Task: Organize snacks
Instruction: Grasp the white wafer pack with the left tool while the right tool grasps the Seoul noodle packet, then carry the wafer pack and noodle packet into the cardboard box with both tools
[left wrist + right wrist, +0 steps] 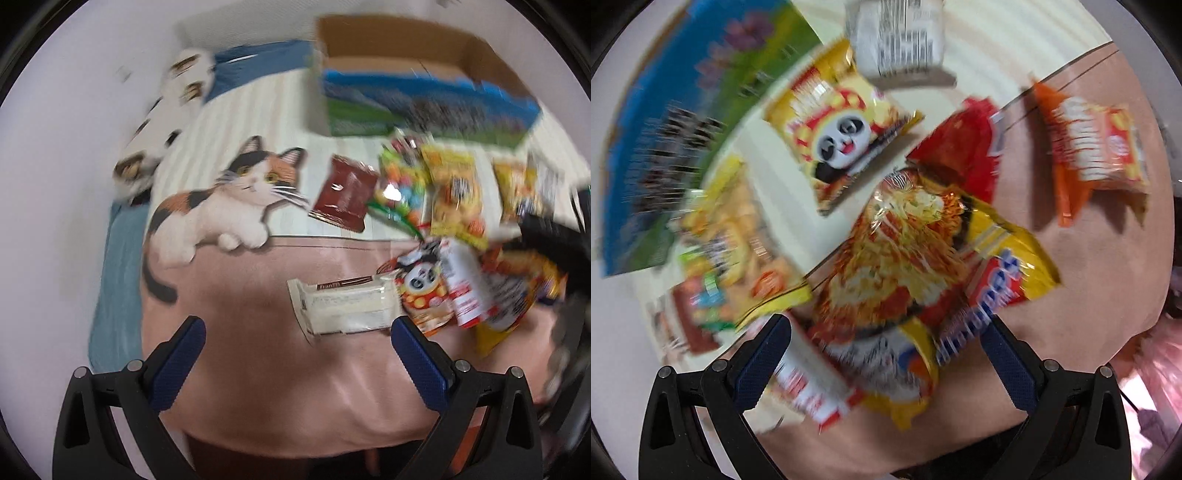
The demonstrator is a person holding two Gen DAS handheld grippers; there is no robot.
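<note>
- Blue-padded fingers of the left gripper (pixel 297 338) are standing wide apart over the pink part of the blanket (pixel 258 369), holding nothing; the spread looks ready to take a packet across its width.
- Lying just ahead, between those fingers, is the white wafer packet (pixel 347 308), flat and crosswise, probably the nearest candidate for this hand.
- Right gripper (pixel 886 339) is hovering with jaws equally wide, empty, directly above the yellow noodle bag (pixel 916 266); the bag is spanning most of the gap, so a grasp would likely need an edge rather than the full face.
- Snacks are lying loose in a heap: a panda packet (pixel 838 133), a red packet (pixel 964 147) partly under the noodle bag, an orange packet (pixel 1097 147) set apart on the pink cloth, and a brown packet (pixel 345 194) near the printed cat (pixel 221 199).
- Cardboard box (pixel 413 88) with blue-green sides is standing open at the far edge, just beyond the heap, presumably the destination; its interior looks empty, so sorting appears barely begun.
- Both views are motion-blurred; label text is mostly unreadable.
</note>
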